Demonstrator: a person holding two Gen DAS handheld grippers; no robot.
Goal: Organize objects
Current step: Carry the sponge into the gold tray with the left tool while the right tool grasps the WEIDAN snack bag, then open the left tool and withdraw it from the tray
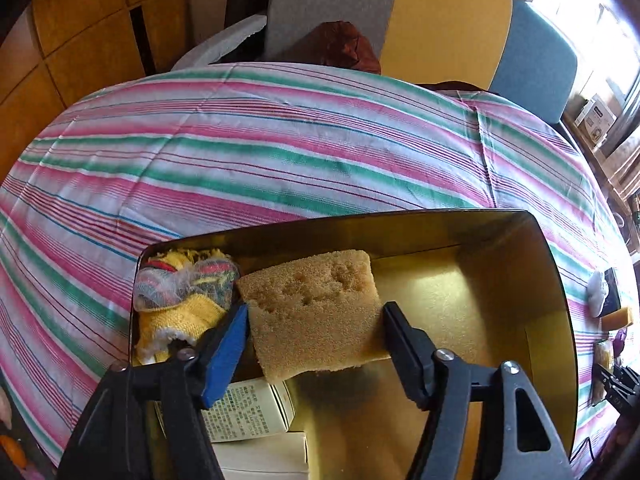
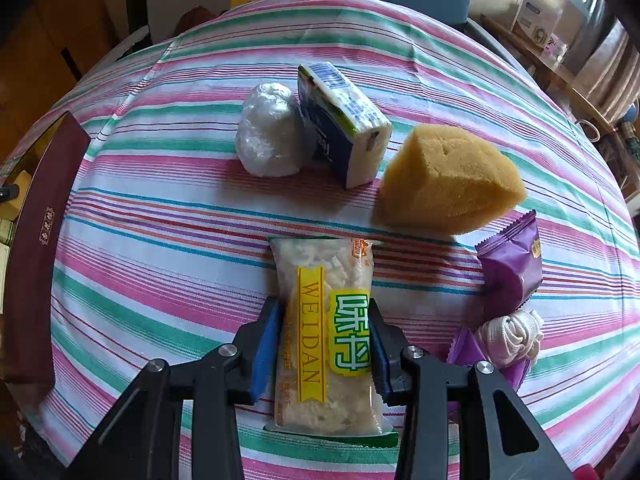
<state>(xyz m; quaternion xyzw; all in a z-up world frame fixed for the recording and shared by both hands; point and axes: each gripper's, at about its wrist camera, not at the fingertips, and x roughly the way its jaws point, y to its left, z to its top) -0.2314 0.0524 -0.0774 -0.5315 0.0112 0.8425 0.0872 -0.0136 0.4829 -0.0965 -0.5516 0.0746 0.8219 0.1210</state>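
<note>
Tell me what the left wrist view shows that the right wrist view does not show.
Only the left wrist view: the inside of the gold box, with a brown sponge between the open left gripper, a yellow cloth bundle and white cartons.
Only the right wrist view: the right gripper shut on a snack packet, a purple packet, a wrapped ball.
Both: the striped tablecloth.

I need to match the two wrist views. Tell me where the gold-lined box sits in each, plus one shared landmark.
Left wrist: the gold-lined box fills the lower centre, open side up.
Right wrist: only its maroon outer wall, at the left edge.
Shared landmark: the striped tablecloth.
</note>
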